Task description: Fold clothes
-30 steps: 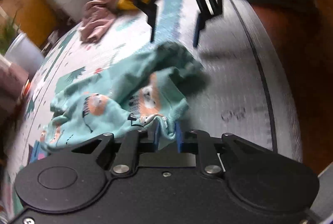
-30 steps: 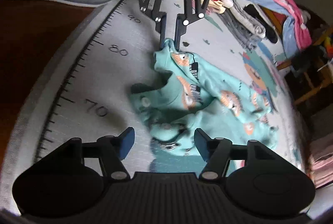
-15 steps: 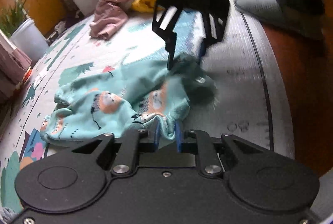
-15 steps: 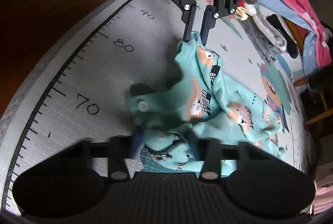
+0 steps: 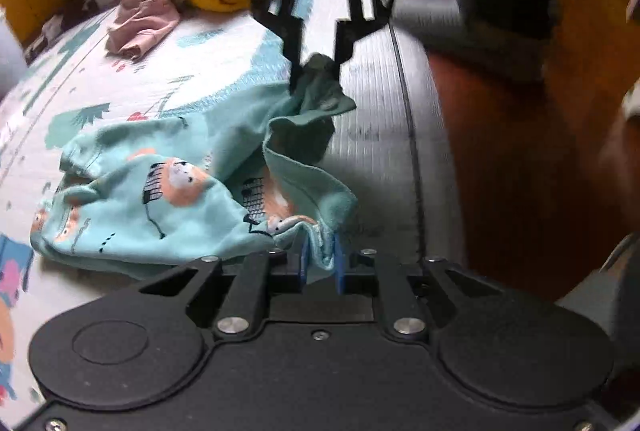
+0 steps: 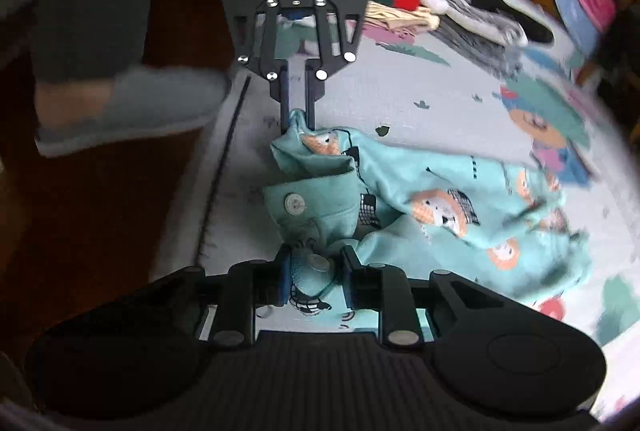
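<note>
Left wrist view, left claw point(image 5: 320, 263) pinching teal garment point(image 5: 160, 207) edge, right claw point(image 5: 316, 67) closing on bunched fabric.

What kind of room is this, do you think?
Probably a home living room or playroom: a printed children's play mat on the floor, piles of clothes along its edge, and a slippered foot beside it.

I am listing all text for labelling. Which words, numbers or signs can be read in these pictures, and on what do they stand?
Nothing can be read for certain.
Grey ruler strip of the play mat: dark number marks, too blurred to read.
The teal garment: only animal pictures, no words.
</note>
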The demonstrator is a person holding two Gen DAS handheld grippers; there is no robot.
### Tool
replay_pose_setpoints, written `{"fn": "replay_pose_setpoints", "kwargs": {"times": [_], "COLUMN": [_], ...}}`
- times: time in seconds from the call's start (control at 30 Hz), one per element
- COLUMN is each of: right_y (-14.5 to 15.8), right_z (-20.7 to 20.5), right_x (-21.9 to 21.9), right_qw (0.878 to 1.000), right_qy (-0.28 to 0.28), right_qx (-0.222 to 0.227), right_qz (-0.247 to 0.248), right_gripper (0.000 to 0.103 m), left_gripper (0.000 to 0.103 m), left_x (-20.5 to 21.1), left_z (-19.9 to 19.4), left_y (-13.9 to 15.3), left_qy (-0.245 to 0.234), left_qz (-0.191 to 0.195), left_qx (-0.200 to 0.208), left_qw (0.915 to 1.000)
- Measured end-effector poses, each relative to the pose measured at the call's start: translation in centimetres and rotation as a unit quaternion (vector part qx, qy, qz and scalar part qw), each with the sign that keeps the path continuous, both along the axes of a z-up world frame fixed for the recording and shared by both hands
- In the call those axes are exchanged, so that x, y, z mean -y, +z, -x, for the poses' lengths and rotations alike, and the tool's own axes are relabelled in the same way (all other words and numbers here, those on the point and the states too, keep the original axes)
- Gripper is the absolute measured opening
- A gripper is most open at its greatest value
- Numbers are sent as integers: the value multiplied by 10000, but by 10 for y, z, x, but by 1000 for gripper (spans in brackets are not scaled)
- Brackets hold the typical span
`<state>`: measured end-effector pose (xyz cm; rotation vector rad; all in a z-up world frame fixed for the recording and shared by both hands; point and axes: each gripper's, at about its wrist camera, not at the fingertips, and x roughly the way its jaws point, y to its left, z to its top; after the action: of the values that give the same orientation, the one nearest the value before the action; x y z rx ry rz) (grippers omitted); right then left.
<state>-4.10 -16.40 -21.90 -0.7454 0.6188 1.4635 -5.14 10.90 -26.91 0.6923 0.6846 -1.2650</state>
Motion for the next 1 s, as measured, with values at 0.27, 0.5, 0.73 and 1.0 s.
{"fn": "replay_pose_setpoints", "kwargs": {"times": [0.27,0.5,0.73,1.0], "right_y": [52,49,13,-30], "right_z": [-96,-193,-272,-319], "right_x": [15,16,3,-3], "right_qw": [9828,9517,9128,8611], "right_qy": [-1364,-2371,-3225,-4230], "right_qx": [-900,-1484,-2105,-2323], "right_qz": [-855,-1263,-1362,-1602], "right_gripper": [24,21,20,20], "left_gripper": [11,11,11,10], "left_x": [-42,-69,-78,-85], "left_z": [-68,-153,-239,-299], "left_y": [68,83,59,4], "left_qy": [1184,2092,3181,4132], "left_qz": [1449,2373,2454,2111], "left_qx": [-613,-1106,-1664,-2110], "left_qw": [9804,9422,9005,8603]}}
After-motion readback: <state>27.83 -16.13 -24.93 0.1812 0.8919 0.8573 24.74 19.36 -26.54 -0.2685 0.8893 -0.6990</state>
